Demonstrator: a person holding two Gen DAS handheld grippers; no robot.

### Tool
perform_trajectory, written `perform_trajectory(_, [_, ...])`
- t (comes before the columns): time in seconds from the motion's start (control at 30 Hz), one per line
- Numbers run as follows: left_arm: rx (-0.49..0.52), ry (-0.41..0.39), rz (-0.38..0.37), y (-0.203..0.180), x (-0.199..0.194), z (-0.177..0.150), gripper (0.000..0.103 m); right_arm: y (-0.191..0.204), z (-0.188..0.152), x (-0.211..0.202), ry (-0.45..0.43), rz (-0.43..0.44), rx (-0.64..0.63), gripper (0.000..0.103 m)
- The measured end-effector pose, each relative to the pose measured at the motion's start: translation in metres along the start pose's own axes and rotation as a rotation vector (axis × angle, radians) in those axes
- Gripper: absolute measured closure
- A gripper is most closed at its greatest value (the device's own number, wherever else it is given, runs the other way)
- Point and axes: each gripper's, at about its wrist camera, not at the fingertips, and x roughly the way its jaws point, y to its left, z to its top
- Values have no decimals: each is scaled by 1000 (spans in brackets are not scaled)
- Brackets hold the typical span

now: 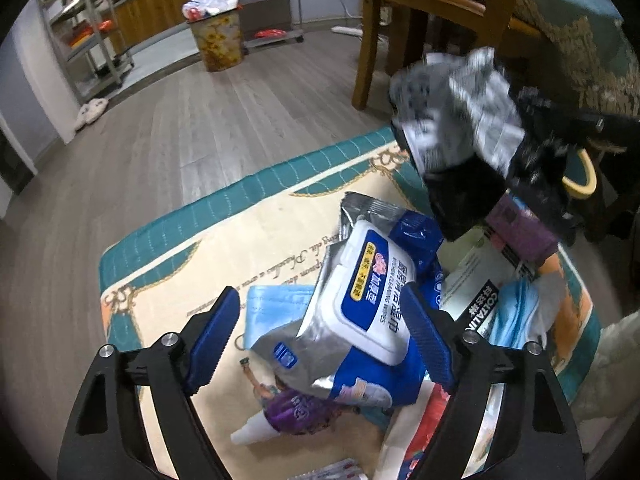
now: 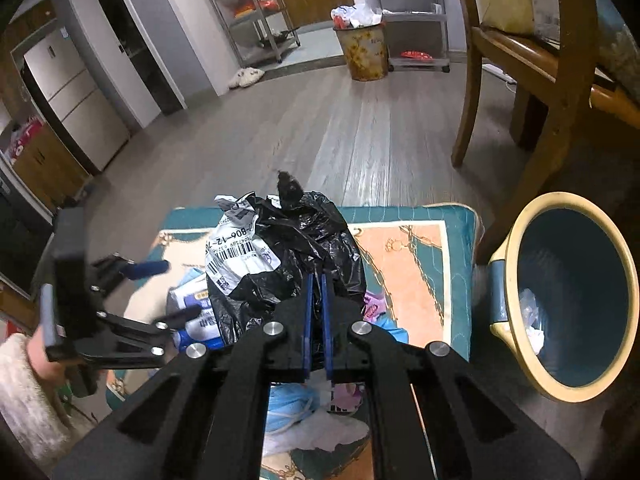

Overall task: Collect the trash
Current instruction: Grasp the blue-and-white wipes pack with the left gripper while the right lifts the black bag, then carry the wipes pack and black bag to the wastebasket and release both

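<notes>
My right gripper [image 2: 316,284] is shut on a crumpled black plastic bag [image 2: 288,240] with a white shipping label, held up over the rug. The same black bag [image 1: 468,128] hangs blurred at the upper right of the left wrist view. My left gripper [image 1: 320,304] is open above the trash pile, and a blue-and-white wet wipes pack [image 1: 372,300] lies between its fingers; the left pad stands clear of it. The left gripper [image 2: 176,290] also shows at the left of the right wrist view. A blue bin with a cream rim [image 2: 520,220] stands to the right, holding a little white trash.
Loose trash lies on the teal and cream rug [image 1: 240,240]: a blue face mask [image 1: 276,308], a medicine box [image 1: 476,292], a purple wrapper [image 1: 296,408]. A wooden chair [image 2: 500,80] stands behind the rug. A full patterned bin [image 2: 362,52] stands far across the wooden floor.
</notes>
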Motion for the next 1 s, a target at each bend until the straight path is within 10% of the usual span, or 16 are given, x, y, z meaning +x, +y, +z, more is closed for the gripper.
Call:
perform_trajectory(0.27, [43, 75, -31, -8, 22, 1, 35, -11, 6, -5, -3, 24, 17, 99])
perform_trajectory(0.6, [85, 68, -62, -24, 3, 5, 83, -9, 15, -19, -38, 32, 8, 99])
perform_trajectory(1.0, [83, -46, -78, -35, -48, 25, 88, -23, 30, -57, -120, 14, 31, 99])
